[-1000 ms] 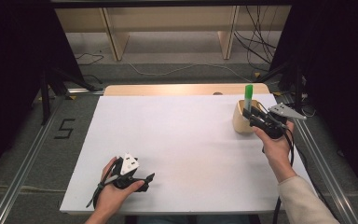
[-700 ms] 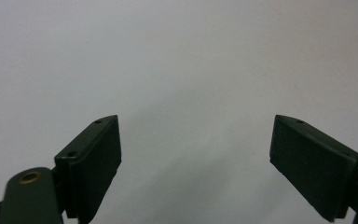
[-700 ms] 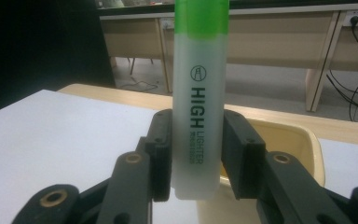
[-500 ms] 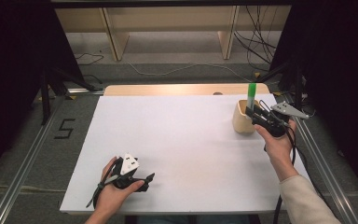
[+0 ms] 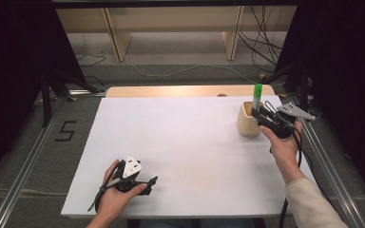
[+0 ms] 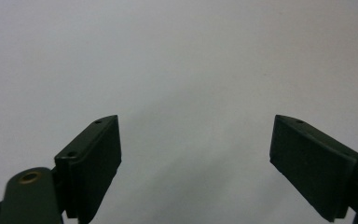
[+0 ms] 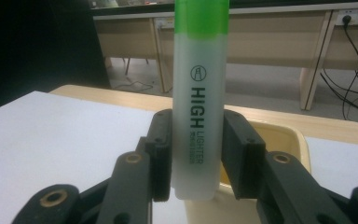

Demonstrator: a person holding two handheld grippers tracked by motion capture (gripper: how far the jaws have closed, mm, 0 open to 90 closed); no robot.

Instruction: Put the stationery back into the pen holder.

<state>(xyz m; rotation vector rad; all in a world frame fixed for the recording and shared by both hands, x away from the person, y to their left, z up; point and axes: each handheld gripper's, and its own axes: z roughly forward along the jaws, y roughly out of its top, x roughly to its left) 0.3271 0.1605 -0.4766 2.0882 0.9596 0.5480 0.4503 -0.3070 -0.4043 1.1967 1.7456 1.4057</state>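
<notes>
The right gripper (image 7: 196, 158) pinches a green highlighter (image 7: 200, 98) upright, its lower end just above the open mouth of a beige cup (image 5: 247, 121) at the table's (image 5: 185, 142) right edge. Whether anything lies inside the cup cannot be told. The left gripper (image 6: 196, 154), jaws spread and empty, rests low over the near left of the table.

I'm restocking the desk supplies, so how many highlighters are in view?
1. The green highlighter stands upright, clamped in the right tongs above the beige cup. More may be hidden inside the cup.
</notes>
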